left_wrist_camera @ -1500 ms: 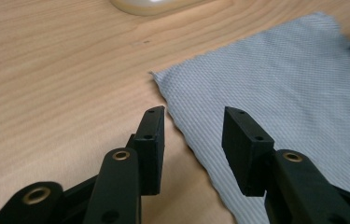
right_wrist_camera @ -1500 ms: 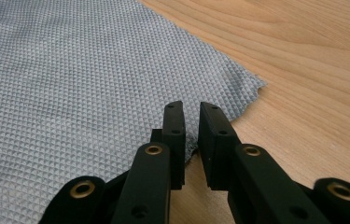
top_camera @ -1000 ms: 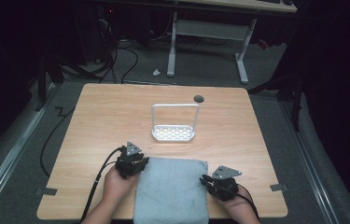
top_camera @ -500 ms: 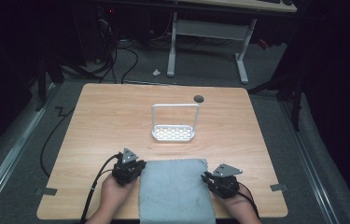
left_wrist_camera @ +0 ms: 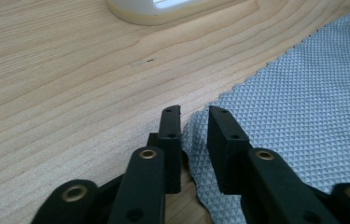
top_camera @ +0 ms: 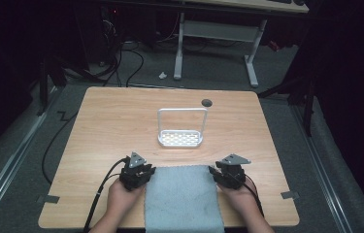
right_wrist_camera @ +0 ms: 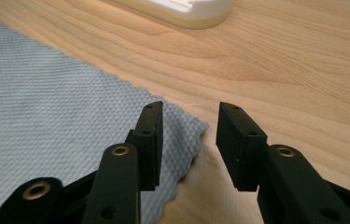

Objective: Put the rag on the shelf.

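Observation:
A grey-blue cloth (top_camera: pixel 182 199) lies flat at the table's front middle, between the person's hands. My left gripper (top_camera: pixel 144 171) sits at its far left corner. In the left gripper view (left_wrist_camera: pixel 193 112) the jaws stand a little apart, with the cloth's (left_wrist_camera: pixel 303 93) edge lying loose in the gap; they have just been opening. My right gripper (top_camera: pixel 216 171) is at the far right corner. Its jaws (right_wrist_camera: pixel 190 106) have just been opening and stand wide over the cloth's (right_wrist_camera: pixel 46 93) corner, pressing on nothing.
A white perforated rack (top_camera: pixel 181 138) with a tall wire handle stands mid-table, just beyond the cloth, and shows in both gripper views (left_wrist_camera: pixel 154 9) (right_wrist_camera: pixel 186 9). A dark round hole (top_camera: pixel 206 102) sits near the table's (top_camera: pixel 111 121) far edge. Cables trail off the table's left side.
My right gripper has moved a little away from the person, toward the cloth's far right corner. My left gripper drew slightly back toward the person. The cloth lies as before.

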The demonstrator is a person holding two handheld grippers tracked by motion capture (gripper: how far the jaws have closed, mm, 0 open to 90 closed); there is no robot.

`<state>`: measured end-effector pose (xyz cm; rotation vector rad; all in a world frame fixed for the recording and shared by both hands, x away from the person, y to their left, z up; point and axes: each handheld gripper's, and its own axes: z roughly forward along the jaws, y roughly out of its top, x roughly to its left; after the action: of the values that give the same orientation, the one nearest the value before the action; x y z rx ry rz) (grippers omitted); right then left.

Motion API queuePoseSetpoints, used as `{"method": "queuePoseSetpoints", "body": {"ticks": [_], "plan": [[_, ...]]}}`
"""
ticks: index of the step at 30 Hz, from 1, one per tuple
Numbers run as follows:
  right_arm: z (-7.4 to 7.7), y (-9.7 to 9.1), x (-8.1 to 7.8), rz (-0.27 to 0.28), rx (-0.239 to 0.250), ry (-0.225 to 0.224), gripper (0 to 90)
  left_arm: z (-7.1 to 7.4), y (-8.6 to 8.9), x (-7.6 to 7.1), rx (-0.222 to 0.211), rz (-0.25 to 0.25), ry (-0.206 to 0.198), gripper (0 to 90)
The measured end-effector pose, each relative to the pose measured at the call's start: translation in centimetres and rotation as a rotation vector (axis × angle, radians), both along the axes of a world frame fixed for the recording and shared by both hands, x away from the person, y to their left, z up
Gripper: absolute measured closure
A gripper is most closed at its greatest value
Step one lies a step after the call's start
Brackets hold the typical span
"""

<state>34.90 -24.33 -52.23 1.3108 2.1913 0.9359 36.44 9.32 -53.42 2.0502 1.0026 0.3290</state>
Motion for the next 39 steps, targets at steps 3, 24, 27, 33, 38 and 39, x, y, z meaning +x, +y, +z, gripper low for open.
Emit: {"method": "queuePoseSetpoints", "body": {"ticks": [3, 24, 27, 33, 38, 39], "plan": [[-0.5, 0.2, 0.6, 0.0, 0.021, 0.03, 61.7, 0.0, -0.1, -0.1, 0.016, -0.004, -0.013, 80.2], [-0.5, 0.2, -0.8, 0.051, 0.024, -0.035, 88.3, 0.4, 0.3, -0.4, -0.051, 0.007, -0.005, 87.8], [0.0, 0.3, -1.4, 0.045, 0.044, -0.072, 88.2, 0.8, 0.6, -0.8, -0.092, 0.011, -0.026, 87.9], [0.6, 0.1, -2.2, 0.048, 0.083, -0.107, 88.3, 1.1, 1.2, -1.5, -0.148, 0.024, -0.05, 87.9], [1.1, 0.0, -2.5, 0.052, 0.121, -0.133, 88.3, 1.5, 1.6, -1.9, -0.193, 0.039, -0.076, 87.9], [1.2, -0.1, -2.6, 0.052, 0.125, -0.14, 88.4, 1.6, 1.6, -1.9, -0.201, 0.038, -0.083, 87.9]]}}
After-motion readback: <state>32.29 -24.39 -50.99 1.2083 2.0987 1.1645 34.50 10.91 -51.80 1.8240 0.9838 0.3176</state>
